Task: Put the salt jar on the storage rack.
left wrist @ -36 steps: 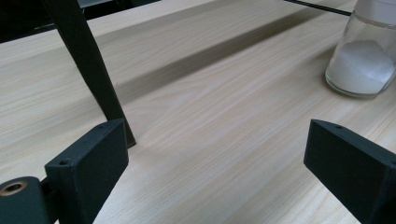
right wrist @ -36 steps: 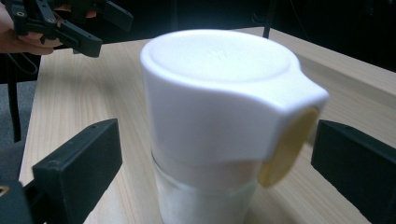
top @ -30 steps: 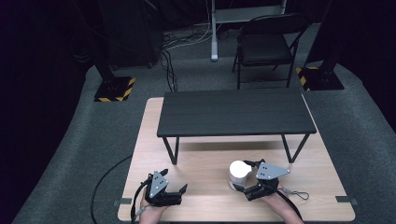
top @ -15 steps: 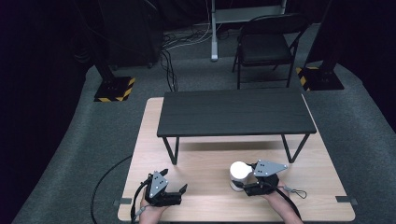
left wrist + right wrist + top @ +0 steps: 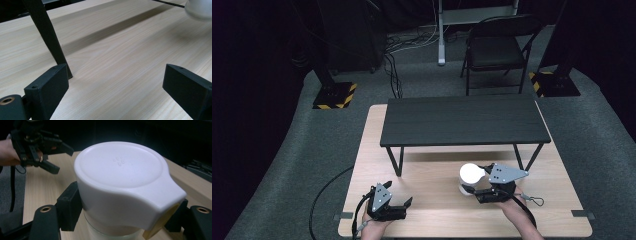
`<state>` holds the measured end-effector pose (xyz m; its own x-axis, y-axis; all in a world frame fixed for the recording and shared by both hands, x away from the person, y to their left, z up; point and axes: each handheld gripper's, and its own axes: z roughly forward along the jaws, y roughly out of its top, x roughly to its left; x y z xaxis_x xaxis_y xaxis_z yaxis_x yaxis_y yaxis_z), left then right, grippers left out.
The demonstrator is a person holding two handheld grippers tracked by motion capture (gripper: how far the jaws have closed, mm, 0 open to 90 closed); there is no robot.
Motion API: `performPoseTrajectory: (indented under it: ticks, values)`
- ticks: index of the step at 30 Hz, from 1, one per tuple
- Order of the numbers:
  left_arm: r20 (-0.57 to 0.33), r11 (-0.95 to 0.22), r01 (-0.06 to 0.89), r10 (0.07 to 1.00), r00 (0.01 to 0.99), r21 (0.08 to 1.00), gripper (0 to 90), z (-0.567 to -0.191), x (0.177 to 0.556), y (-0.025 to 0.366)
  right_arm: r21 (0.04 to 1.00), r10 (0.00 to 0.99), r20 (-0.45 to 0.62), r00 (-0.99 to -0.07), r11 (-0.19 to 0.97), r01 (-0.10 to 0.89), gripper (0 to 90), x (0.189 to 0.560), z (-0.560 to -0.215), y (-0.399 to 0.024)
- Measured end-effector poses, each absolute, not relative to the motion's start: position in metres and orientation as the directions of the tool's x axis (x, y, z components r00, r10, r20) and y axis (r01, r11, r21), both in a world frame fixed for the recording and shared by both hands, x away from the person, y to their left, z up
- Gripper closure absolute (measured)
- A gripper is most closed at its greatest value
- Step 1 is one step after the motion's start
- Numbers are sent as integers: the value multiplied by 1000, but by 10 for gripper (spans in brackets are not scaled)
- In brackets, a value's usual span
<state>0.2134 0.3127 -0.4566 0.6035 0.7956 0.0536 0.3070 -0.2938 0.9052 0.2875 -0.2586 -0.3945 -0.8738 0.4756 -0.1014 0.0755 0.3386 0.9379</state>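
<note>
Right gripper (image 5: pixel 473 189) clamped on the white-lidded jar (image 5: pixel 471 176) at 5 o'clock on the desk (image 5: pixel 432 210), pickup done, placement pending; left gripper (image 5: pixel 404 206) idle, jaws apart.

No readable text — only a tiny embossed mark on the white lid (image 5: pixel 120 167).

Left gripper (image 5: pixel 398 206) sits at lower left of the high view, held by the left hand (image 5: pixel 373 229) entering from the bottom edge; jaws spread wide apart, nothing between them. Right gripper (image 5: pixel 473 189) at lower right, right hand (image 5: pixel 514 207) behind it, jaws pointing toward frame left and clamped on a white-lidded container (image 5: pixel 125 185).
</note>
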Motion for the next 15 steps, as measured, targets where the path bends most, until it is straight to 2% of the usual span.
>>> performPoseTrajectory:
  ticks: [8,15]
  values:
    - [53,-293,307,796,603,906,64,-457,213,313,954,478,-107,-872,296,45,294,295,-359,-264]
    - [53,-294,307,795,605,905,64,-457,214,312,953,471,-155,-868,302,-7,294,296,-330,-257]
